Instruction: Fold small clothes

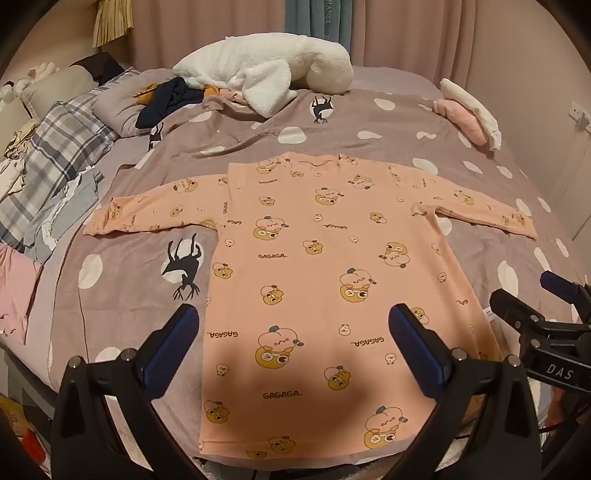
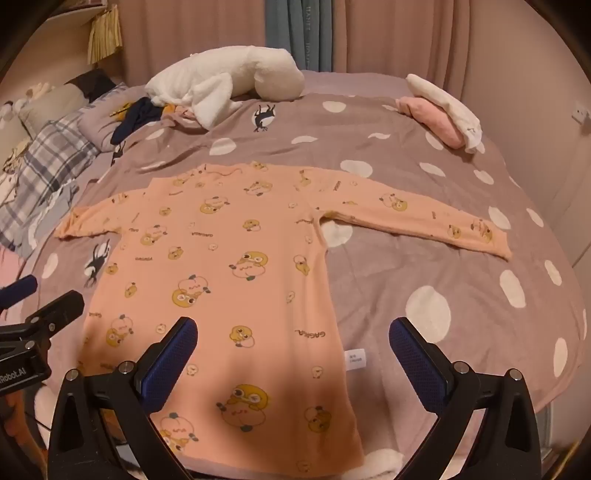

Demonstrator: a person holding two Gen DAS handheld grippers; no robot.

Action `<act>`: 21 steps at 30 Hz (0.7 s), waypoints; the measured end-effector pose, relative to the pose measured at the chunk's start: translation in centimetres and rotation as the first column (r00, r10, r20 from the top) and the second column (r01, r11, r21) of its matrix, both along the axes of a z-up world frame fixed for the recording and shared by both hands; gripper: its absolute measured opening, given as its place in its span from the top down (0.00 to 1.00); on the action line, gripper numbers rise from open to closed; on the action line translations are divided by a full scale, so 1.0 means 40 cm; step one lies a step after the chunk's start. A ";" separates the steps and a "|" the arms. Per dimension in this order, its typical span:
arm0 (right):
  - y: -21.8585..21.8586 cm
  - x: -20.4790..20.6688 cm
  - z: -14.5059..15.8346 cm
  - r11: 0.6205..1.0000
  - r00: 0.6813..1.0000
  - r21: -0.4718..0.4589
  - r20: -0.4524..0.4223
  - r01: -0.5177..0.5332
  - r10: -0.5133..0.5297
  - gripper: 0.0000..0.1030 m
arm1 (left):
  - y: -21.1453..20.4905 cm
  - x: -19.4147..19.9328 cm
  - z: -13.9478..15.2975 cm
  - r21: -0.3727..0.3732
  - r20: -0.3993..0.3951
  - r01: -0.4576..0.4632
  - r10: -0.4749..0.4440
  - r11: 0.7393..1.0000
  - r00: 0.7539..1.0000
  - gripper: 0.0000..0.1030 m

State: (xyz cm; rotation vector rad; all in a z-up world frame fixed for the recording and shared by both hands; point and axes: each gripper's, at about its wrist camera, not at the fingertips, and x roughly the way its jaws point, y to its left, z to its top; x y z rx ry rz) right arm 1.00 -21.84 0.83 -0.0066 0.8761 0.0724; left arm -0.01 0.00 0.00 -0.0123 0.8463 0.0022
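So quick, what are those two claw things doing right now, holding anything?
Left gripper: open, holding nothing, above the peach shirt.
Right gripper: open, holding nothing.

At twelve o'clock we see a big white plush toy [image 1: 266, 74] lying on the mauve spotted bedspread [image 1: 369, 122]. Just beside it, at eleven, a dark navy garment [image 1: 166, 103] sits crumpled. Over at two o'clock, a pink and white bundle [image 1: 469, 114]. At nine, a plaid pillow [image 1: 55, 155]; curtains [image 1: 424, 33] hang behind.
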 end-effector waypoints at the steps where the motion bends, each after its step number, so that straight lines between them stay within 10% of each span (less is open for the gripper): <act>1: 0.001 0.000 0.000 1.000 1.000 -0.002 0.000 -0.002 0.002 0.00 | 0.000 0.000 0.000 -0.006 -0.002 0.002 -0.002 1.000 1.000 0.00; 21: 0.001 0.000 0.007 1.000 1.000 0.005 -0.001 -0.010 0.010 0.00 | -0.008 0.000 0.003 0.002 -0.020 0.015 -0.015 1.000 1.000 0.00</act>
